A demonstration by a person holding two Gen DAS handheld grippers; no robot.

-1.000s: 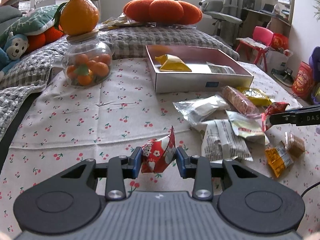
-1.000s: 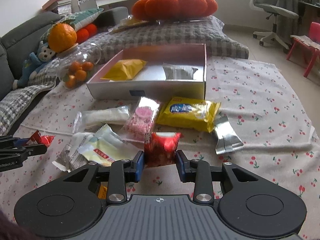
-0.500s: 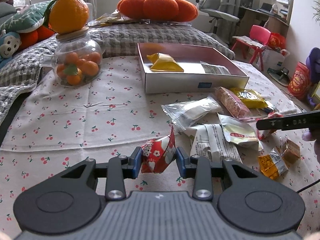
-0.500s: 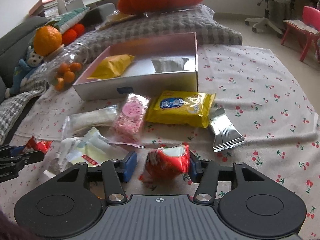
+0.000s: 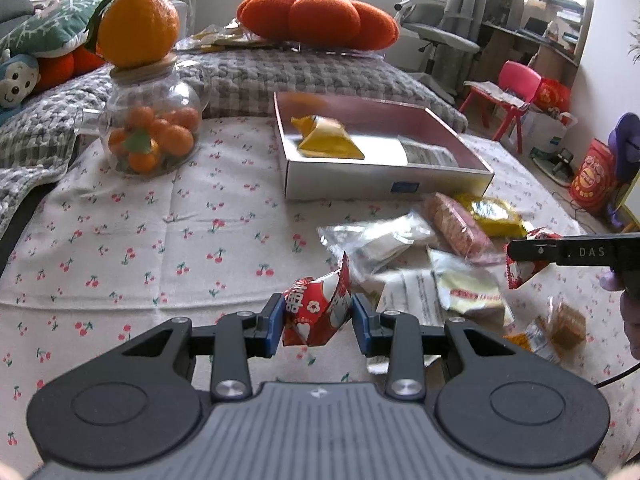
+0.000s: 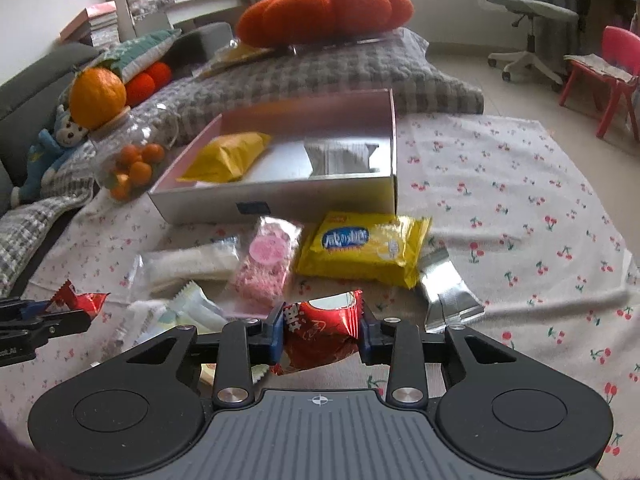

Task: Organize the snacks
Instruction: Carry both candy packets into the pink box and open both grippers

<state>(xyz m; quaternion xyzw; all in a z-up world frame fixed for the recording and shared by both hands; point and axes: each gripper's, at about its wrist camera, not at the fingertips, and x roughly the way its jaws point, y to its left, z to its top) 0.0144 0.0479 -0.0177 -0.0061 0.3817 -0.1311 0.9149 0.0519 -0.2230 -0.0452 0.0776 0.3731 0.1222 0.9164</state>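
My right tongs (image 6: 319, 334) have just pinched in again on the red snack packet (image 6: 320, 332): half a second ago they stood spread with the packet loose between them, and now both blue pads press its sides and it sits lifted off the cherry-print cloth (image 6: 520, 216). My left tongs (image 5: 318, 318) have not changed; they stay clamped on a second red packet (image 5: 316, 312), held upright with one corner pointing up. So I judge both hands are loaded and the picking-up step is done for this pair. Just beyond my tongs lies the loose pile, unmoved: a pale green-and-white packet (image 6: 192, 308), a clear pack of white wafers (image 6: 188, 266), a pink biscuit pack (image 6: 266, 266), a yellow biscuit bag (image 6: 364, 250) and a silver pouch (image 6: 450, 290) to the right. Farther off stands the open box (image 6: 276, 198), with a yellow packet (image 6: 226, 156) on its left and a white striped one (image 6: 340, 154) on its right, the middle bare. That gap looks the natural place for both red packets, which means carrying them over the pile and the box's near wall. Left of the box stands the jar of small oranges (image 6: 128, 160).
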